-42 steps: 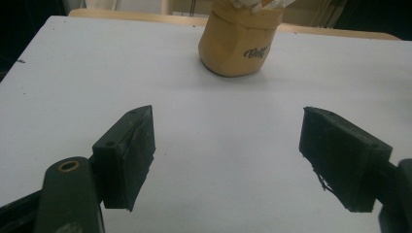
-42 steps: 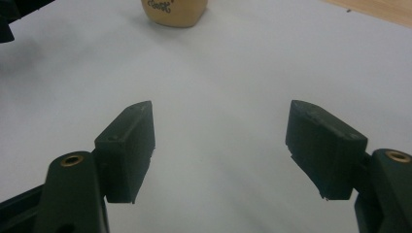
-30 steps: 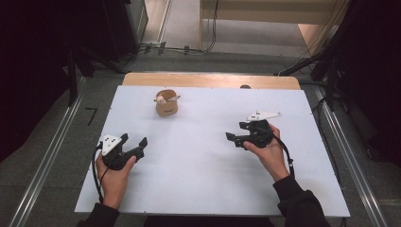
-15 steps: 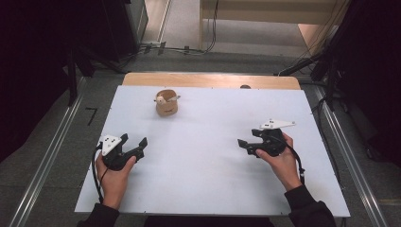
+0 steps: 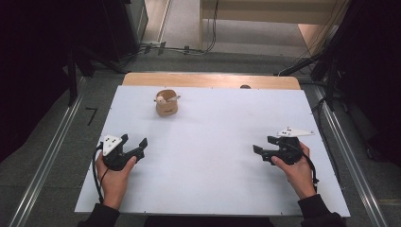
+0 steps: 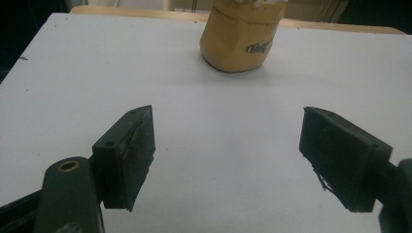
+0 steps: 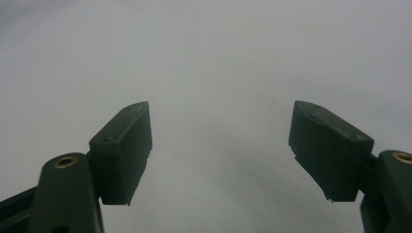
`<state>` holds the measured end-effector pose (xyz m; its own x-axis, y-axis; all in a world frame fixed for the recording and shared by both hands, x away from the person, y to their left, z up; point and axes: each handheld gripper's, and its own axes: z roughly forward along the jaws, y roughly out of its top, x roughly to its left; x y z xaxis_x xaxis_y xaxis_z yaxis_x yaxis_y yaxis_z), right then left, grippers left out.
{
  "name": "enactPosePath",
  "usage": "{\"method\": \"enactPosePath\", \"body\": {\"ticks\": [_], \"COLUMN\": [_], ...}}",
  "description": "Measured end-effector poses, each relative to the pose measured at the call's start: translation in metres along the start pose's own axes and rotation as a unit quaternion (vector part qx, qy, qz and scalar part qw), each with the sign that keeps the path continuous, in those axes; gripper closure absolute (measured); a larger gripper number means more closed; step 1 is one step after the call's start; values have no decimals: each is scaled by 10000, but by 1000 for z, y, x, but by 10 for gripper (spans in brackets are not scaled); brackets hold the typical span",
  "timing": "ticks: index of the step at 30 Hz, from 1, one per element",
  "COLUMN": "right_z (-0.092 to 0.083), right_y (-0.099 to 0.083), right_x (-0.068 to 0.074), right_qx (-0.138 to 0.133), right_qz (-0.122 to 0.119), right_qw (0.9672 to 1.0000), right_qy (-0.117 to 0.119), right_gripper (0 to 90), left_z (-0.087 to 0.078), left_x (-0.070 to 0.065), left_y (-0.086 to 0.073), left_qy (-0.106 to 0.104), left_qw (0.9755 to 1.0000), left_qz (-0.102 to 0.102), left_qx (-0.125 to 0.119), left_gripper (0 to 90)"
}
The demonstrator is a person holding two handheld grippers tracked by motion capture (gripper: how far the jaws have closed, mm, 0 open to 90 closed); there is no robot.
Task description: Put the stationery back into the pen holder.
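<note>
High view: both tools, left (image 5: 135,143) and right (image 5: 265,145), gape, well apart from cup (image 5: 166,103).

My high view looks forward and down over the whole white table (image 5: 213,156). My left gripper view sits low, facing the far tan cup (image 6: 241,34), shared with the high view. My right gripper view skims bare tabletop

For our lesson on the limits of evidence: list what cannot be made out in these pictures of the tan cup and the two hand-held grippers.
- Tan cup, high view: its pale contents are too small to identify.
- Same cup, left gripper view: top edge cuts off the rim; printed wording is partly turned away.
- Dark spot on the wooden strip, high view: too small to identify.
</note>
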<state>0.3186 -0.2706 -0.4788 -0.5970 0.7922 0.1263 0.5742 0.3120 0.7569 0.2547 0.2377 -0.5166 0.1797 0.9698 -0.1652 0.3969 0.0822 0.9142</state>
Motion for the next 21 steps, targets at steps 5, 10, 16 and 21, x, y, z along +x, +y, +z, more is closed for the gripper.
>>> {"method": "enactPosePath", "body": {"ticks": [5,10,16,21], "right_z": [-7,-16,-24,-33], "right_y": [-8,-14,-25,-32], "right_x": [-5,-11,-18,-23], "right_qx": [-22,-51,-20,-86], "right_qz": [60,134,237,335], "right_qw": [9999,9998,9994,9988], "right_qy": [-98,-161,-260,-334], "right_gripper": [222,220,212,210], "left_z": [0,0,0,0], "left_x": [0,0,0,0], "left_y": [0,0,0,0], "left_qy": [-6,1,-4,3], "left_qw": [10000,10000,10000,10000], "left_qz": [-38,-17,-59,-60], "left_qx": [-11,23,36,32], "left_gripper": [215,214,213,210]}}
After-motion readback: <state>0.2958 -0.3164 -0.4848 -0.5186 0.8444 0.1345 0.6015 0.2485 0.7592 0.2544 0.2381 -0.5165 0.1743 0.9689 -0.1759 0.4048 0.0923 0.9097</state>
